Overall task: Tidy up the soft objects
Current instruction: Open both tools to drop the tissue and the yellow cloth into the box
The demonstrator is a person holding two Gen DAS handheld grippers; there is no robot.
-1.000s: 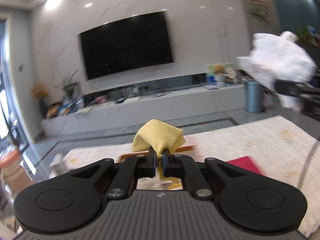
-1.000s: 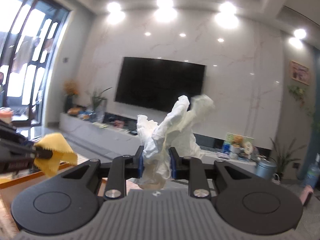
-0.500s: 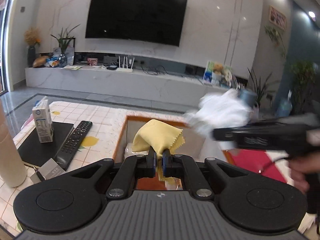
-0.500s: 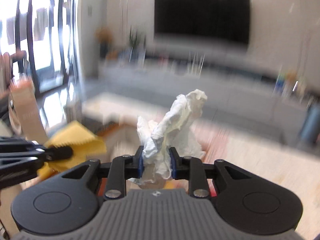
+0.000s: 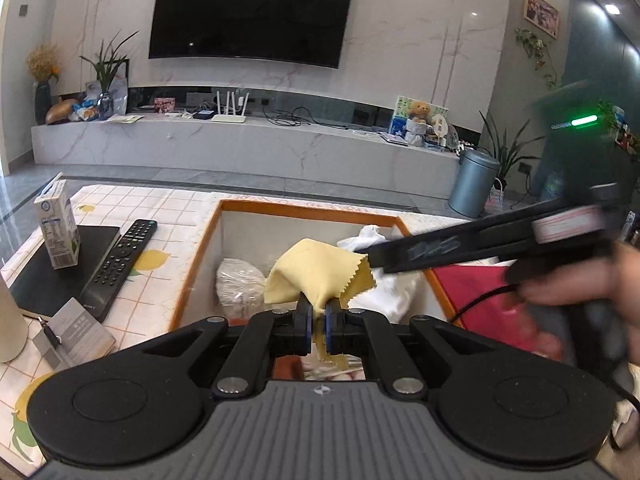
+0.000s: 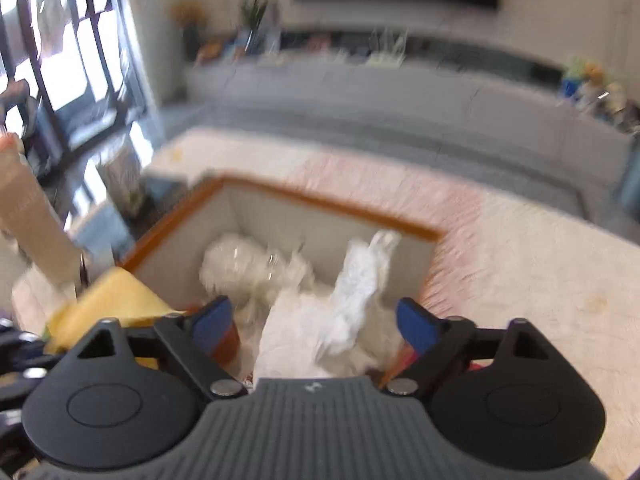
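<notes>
My left gripper (image 5: 318,316) is shut on a yellow cloth (image 5: 320,272) and holds it just above an orange-rimmed box (image 5: 304,210). In the right wrist view my right gripper (image 6: 312,320) hangs over the same box (image 6: 320,204). Its jaws are opening wide, and the blue pads (image 6: 414,326) stand clear of a crumpled white cloth (image 6: 352,296) that sits loose between them, dropping into the box. A white plastic bag (image 6: 240,264) lies inside. The yellow cloth (image 6: 108,300) shows at lower left. From the left wrist view the right gripper (image 5: 372,260) reaches in from the right.
Left of the box lie a black remote (image 5: 120,264), a milk carton (image 5: 58,226) on a black notebook (image 5: 48,280), and a small grey booklet (image 5: 76,328). A red flat item (image 5: 480,292) lies to the right. A person's hand (image 5: 580,280) holds the right gripper.
Both grippers have come down and tilted toward the box. The right jaws have gone from shut on the white cloth to wide apart, letting it go. The left grip is unchanged.
</notes>
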